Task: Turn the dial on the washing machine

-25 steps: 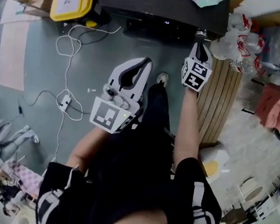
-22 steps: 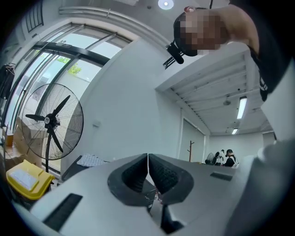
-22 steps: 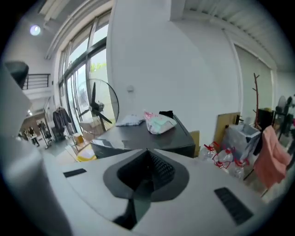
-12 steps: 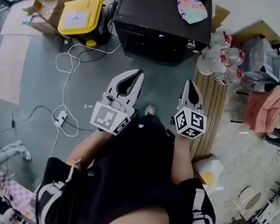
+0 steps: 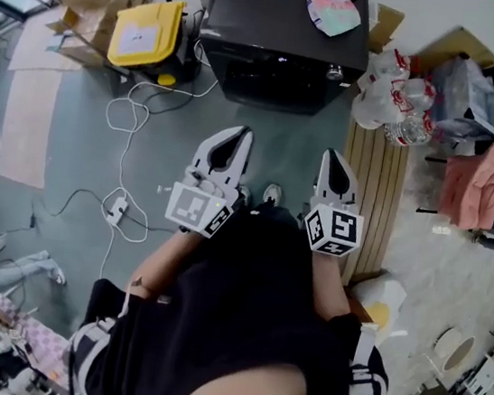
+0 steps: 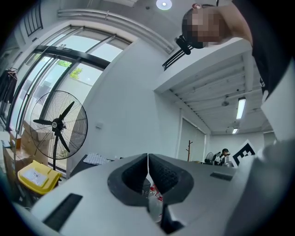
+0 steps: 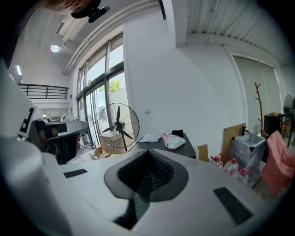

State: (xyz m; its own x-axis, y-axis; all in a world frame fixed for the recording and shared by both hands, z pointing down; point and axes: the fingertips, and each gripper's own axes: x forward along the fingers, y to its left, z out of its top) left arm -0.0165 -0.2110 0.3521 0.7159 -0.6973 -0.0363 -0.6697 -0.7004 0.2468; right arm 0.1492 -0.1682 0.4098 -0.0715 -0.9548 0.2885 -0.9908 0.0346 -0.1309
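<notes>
Left gripper [image 6: 148,157] and right gripper [image 7: 147,153]: jaws pressed together, empty, close to the body. The washing machine [image 5: 280,23] stands well apart ahead, its dial [image 5: 335,71] near the front's right end. Advisably, the right jaws open before arrival and straddle the dial squarely.

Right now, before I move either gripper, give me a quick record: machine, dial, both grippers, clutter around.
washing machine: dark, on the floor ahead of the person, patterned bag on top
dial: small knob at the front's right end, nothing touching it
left gripper: shut, empty, apart from the machine
right gripper: shut, empty, short of the dial
clutter: yellow bin left of the machine, water bottles right
</notes>
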